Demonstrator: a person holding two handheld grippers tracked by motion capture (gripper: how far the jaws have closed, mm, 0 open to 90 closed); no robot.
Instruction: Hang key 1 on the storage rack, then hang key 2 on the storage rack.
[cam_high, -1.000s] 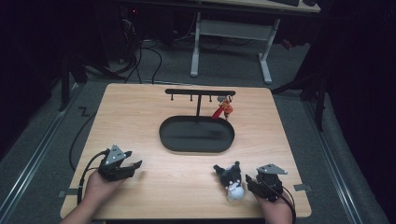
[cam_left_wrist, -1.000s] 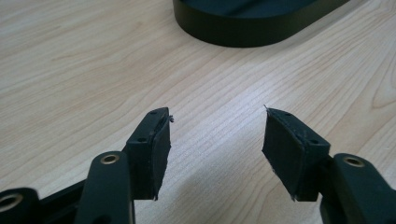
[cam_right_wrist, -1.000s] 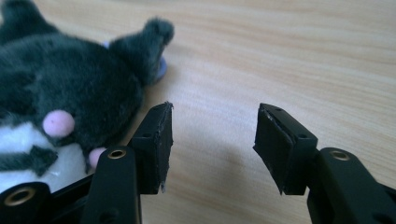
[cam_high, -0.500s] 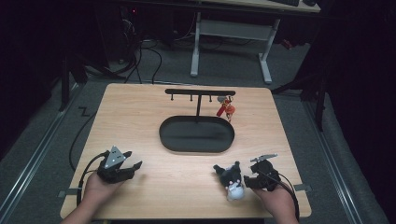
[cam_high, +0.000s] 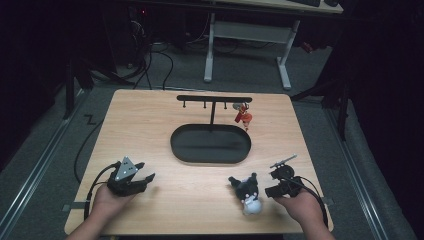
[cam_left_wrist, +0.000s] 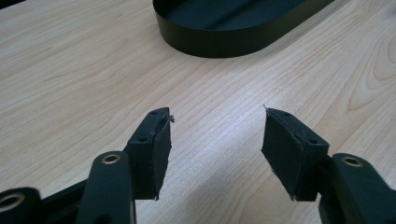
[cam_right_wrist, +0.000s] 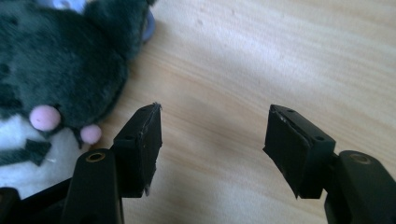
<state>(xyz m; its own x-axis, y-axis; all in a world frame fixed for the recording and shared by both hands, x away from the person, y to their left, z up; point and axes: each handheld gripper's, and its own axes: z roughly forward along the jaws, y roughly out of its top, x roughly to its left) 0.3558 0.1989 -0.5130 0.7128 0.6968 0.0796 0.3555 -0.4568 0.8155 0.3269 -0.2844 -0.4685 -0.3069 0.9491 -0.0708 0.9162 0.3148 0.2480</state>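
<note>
The plush toy (cam_high: 246, 194) lies on the table (cam_high: 150, 130) near the black tray (cam_high: 211, 144), just beside the right gripper (cam_high: 272, 186), whose jaws have just been opening and hold nothing. The left gripper (cam_high: 142, 176) is spread too. A careless sideways reach could nudge the toy away.

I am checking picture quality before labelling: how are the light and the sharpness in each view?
High view: dim, dark surroundings, slightly soft; the plush toy is readable. Left gripper view: bright, even, sharp wood grain and black tray. Right gripper view: bright, but the toy's fur is out of focus close up.
</note>
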